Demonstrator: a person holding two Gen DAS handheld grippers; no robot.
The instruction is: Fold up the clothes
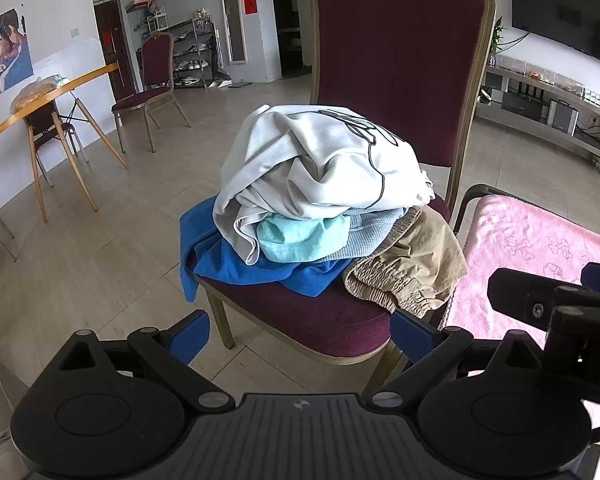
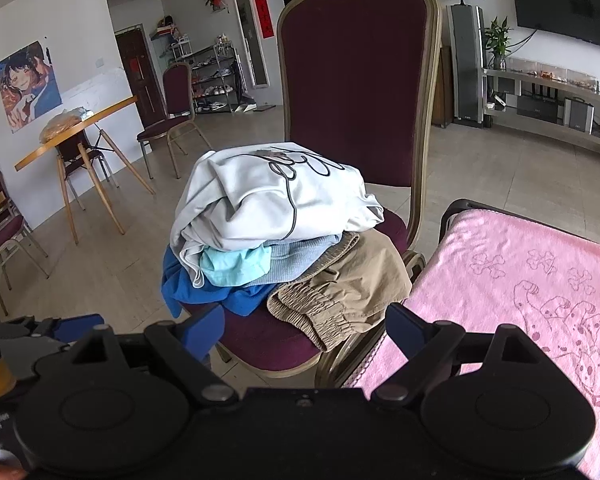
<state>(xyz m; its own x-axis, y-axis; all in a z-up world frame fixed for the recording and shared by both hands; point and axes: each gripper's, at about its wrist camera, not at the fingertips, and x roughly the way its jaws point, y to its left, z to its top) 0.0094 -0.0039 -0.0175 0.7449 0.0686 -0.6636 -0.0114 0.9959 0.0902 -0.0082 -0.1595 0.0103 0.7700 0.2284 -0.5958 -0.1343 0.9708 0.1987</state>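
A heap of clothes sits on the seat of a maroon chair (image 1: 400, 60) (image 2: 352, 80). On top lies a white garment with a dark line drawing (image 1: 320, 164) (image 2: 268, 196). Under it are a mint piece (image 1: 300, 236) (image 2: 236, 264), a light blue knit (image 1: 372, 232), a bright blue garment (image 1: 236, 264) (image 2: 188, 288) and khaki shorts with an elastic waist (image 1: 412, 272) (image 2: 340, 288). My left gripper (image 1: 300, 336) is open in front of the seat's near edge, holding nothing. Beside it, my right gripper (image 2: 304, 328) is open too, short of the shorts.
A surface covered by a pink towel with a dog print (image 1: 540, 248) (image 2: 520, 300) stands right of the chair. A wooden table (image 1: 48, 96) and more maroon chairs (image 1: 156, 80) stand at the left wall. A TV shelf (image 2: 548, 96) runs along the right. Tiled floor lies between.
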